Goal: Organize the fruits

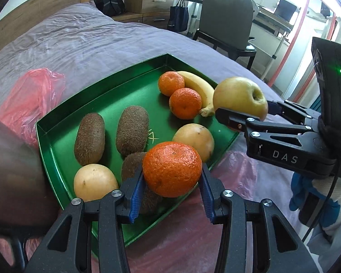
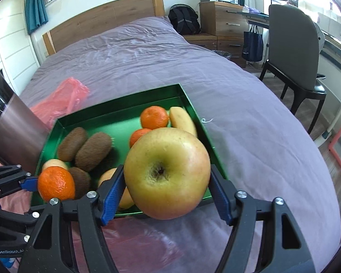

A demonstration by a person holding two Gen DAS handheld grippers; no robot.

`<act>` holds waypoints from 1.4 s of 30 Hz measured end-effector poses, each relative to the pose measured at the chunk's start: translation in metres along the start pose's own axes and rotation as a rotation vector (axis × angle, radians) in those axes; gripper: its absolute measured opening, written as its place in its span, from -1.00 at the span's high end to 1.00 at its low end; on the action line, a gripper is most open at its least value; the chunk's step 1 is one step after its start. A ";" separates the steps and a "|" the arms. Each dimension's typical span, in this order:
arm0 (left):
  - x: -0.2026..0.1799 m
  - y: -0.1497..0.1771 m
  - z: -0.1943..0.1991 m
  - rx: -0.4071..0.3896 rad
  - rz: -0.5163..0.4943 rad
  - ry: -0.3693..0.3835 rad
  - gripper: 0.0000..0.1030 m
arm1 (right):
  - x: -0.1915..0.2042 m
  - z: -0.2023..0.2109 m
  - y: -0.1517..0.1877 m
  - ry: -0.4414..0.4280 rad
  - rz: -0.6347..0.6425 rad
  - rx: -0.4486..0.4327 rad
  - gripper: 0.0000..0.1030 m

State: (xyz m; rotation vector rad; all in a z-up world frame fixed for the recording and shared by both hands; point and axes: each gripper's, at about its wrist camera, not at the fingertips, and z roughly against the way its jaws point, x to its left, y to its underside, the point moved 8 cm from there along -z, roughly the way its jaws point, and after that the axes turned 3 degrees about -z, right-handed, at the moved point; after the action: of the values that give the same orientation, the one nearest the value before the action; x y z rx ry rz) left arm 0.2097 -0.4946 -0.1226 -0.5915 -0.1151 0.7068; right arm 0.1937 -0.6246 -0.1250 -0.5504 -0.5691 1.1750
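A green tray (image 1: 106, 104) (image 2: 116, 116) lies on the purple bed. It holds three kiwis (image 1: 89, 142), two tangerines (image 1: 185, 103), a banana (image 1: 199, 84) and two pale yellow fruits (image 1: 95, 182). My left gripper (image 1: 171, 175) is shut on a tangerine (image 1: 171, 169) above the tray's near edge; it also shows in the right wrist view (image 2: 55, 183). My right gripper (image 2: 167, 178) is shut on a yellow apple (image 2: 167, 175) above the tray's right side; it also shows in the left wrist view (image 1: 239, 96).
A red plastic bag (image 1: 31, 100) lies left of the tray and pink plastic (image 1: 186, 232) spreads under its near edge. The bed's right edge drops off toward a grey chair (image 2: 293, 52). Drawers (image 2: 222, 20) and a backpack (image 2: 185, 19) stand behind.
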 end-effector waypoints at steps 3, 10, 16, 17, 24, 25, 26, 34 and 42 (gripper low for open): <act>0.000 -0.001 -0.005 -0.005 -0.016 -0.018 0.23 | -0.006 -0.013 0.001 0.023 0.008 0.018 -1.00; 0.005 -0.009 -0.012 -0.020 -0.042 -0.080 0.23 | 0.004 -0.030 0.004 0.008 0.020 0.014 -1.00; 0.014 -0.020 -0.024 -0.008 -0.039 -0.119 0.22 | 0.005 -0.037 0.004 -0.014 -0.013 0.003 -1.00; 0.016 -0.022 -0.028 0.002 -0.036 -0.121 0.22 | 0.004 -0.039 0.005 -0.018 -0.021 0.006 -1.00; 0.027 -0.015 -0.036 0.032 0.022 -0.105 0.21 | 0.004 -0.039 0.008 -0.036 -0.038 0.005 -1.00; 0.027 -0.015 -0.035 0.031 0.026 -0.104 0.18 | 0.004 -0.039 0.008 -0.035 -0.039 0.003 -1.00; 0.028 -0.015 -0.033 0.029 0.032 -0.102 0.13 | 0.003 -0.039 0.007 -0.034 -0.041 0.003 -1.00; 0.030 -0.021 -0.007 -0.022 0.040 -0.133 -0.09 | 0.003 -0.021 0.003 -0.018 -0.053 -0.024 -1.00; 0.030 -0.008 0.038 -0.080 0.073 -0.143 -0.13 | 0.013 0.012 0.001 -0.014 -0.045 -0.050 -1.00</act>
State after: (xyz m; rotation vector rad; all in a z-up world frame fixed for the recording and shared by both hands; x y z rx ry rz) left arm 0.2258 -0.4624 -0.0896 -0.6239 -0.2565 0.8183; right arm 0.1889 -0.6110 -0.1154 -0.5695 -0.6217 1.1248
